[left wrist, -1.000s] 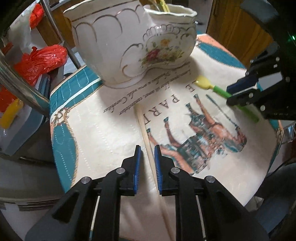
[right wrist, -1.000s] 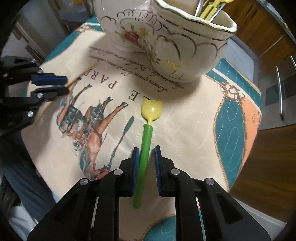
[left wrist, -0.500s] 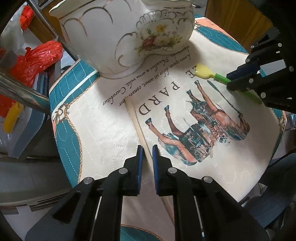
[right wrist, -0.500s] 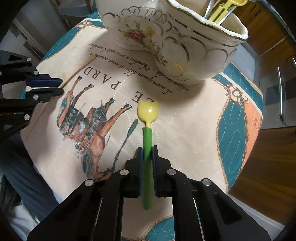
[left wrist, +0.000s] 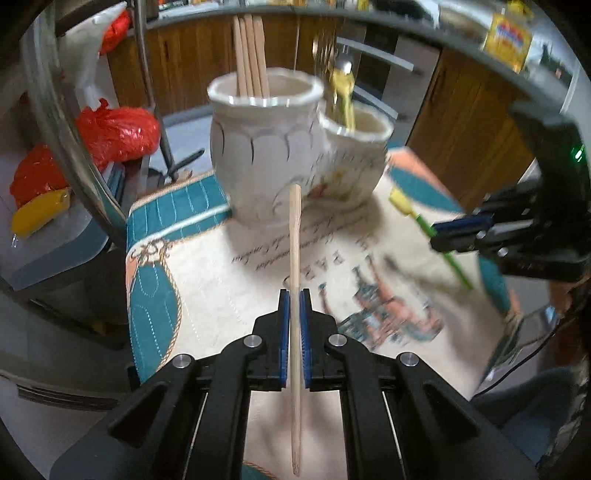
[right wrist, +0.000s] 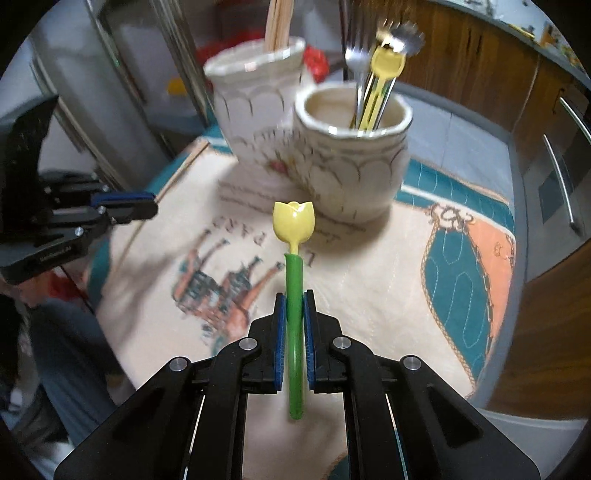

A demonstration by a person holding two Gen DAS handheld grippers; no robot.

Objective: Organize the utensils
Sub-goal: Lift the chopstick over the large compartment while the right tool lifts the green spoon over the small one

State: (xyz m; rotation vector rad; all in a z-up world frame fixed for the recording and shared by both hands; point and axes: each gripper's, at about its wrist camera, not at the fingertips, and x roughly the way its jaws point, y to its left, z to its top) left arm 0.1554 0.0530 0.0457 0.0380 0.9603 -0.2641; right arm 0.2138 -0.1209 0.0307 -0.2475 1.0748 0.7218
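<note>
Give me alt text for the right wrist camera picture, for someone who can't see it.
The right gripper, jaws shut, holds a green-handled utensil with a yellow tulip-shaped head above a printed quilted mat. Behind stands a white two-cup ceramic holder with wooden sticks and metal cutlery. The left gripper shows at left.

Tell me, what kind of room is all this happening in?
Most likely a home kitchen. Brown wooden cabinet doors with a long metal handle line the background, and a white two-cup ceramic utensil holder with metal forks and wooden chopsticks stands on a quilted horse-print cloth.
</note>
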